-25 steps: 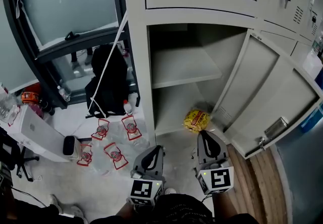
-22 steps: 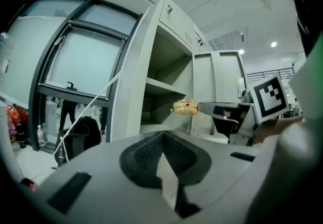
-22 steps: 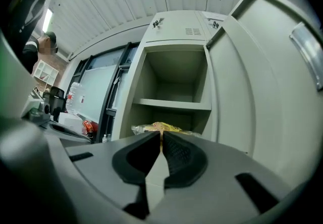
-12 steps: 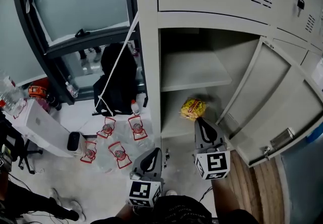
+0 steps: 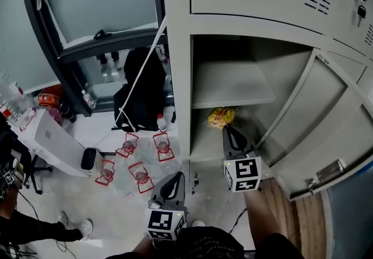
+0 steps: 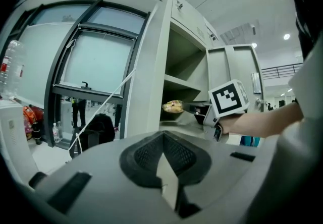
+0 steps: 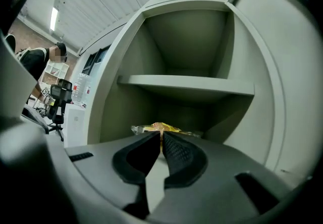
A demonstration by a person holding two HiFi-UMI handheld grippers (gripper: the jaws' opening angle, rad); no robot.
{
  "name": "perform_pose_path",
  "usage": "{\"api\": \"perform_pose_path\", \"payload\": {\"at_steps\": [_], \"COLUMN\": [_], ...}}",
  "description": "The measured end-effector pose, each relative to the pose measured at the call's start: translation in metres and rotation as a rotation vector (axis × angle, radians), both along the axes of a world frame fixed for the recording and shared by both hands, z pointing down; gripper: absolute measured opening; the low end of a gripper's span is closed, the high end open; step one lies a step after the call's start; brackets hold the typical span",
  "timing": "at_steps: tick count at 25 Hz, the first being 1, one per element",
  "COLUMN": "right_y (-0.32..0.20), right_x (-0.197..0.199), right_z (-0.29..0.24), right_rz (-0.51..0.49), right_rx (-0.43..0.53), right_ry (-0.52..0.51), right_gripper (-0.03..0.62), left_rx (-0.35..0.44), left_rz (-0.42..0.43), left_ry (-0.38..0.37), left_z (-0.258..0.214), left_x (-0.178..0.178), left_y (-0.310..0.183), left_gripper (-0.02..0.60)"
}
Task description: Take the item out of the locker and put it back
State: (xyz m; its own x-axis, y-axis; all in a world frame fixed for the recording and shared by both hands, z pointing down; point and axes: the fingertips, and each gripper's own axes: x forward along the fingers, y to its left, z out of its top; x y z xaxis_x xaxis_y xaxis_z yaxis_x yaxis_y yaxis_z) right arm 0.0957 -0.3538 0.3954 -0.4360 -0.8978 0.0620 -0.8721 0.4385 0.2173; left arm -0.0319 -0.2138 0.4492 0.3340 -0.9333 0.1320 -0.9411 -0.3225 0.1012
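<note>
Crinkled yellow snack packet (image 5: 221, 116)

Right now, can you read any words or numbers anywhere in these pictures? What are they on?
No text here can be read.
Yellow packet: red print, too blurred to read.
Bottles on the floor: red labels, too small to read.
Marker cubes: black-and-white square patterns only, no words or numbers.
</note>
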Motion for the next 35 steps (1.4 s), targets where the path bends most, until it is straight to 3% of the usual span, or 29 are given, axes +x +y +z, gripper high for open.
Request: {"api": "perform_pose_path", "payload": {"at_steps": [14, 35], "right_y": [-0.041, -0.051], "right_x": [-0.013, -0.018], "right_z": [0.036, 0.071], "right_rz": [-0.016, -0.017], "right_rx": [-0.107, -0.248], "right_ry": [0.070, 0.179], "right_gripper": [0.017, 0.020], "left_rx": [-0.021, -0.063], "left_rz": [-0.061, -0.066], "left_ry": [-0.005, 0.000], "left_z": [0.009, 0.023], "left_x": [-0.015, -0.018], "left_y": [-0.003, 0.005], "left_gripper": [0.006, 0.006]}}
